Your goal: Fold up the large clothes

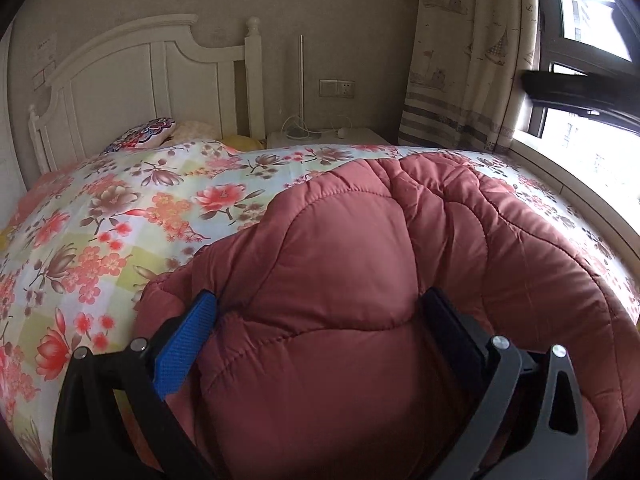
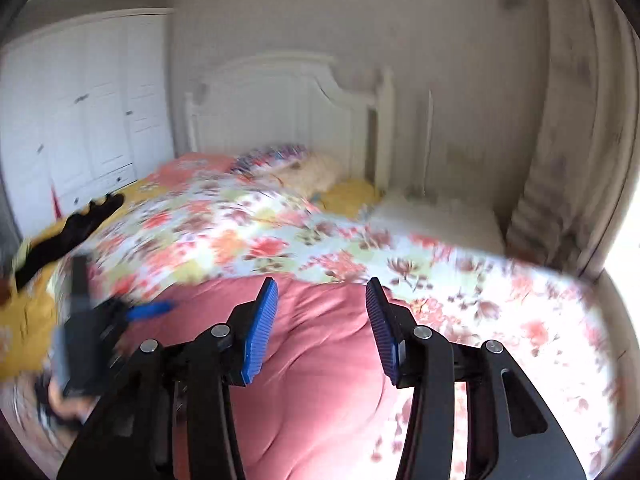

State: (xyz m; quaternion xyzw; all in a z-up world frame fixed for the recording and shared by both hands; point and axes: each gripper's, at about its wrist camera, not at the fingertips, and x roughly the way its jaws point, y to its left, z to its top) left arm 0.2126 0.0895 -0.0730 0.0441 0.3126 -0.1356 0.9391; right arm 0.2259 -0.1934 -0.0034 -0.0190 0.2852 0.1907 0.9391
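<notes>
A puffy dusty-red quilted coat [image 1: 360, 264] lies bunched on the floral bed cover [image 1: 120, 216]. My left gripper [image 1: 318, 304] is wide open, its jaws on either side of a thick fold of the coat that bulges between them. In the right wrist view the same coat [image 2: 320, 360] lies below my right gripper [image 2: 322, 292], which is open and empty just above it. The left gripper [image 2: 120, 316] shows blurred at the left of that view, at the coat's edge.
A white headboard [image 1: 152, 64], pillows [image 1: 144, 136] and a bedside table [image 1: 324, 138] stand at the far end. A curtain [image 1: 464, 52] and window [image 1: 592, 120] are on the right. A white wardrobe [image 2: 80, 120] is on the left. A dark garment [image 2: 68, 232] lies on the yellow sheet.
</notes>
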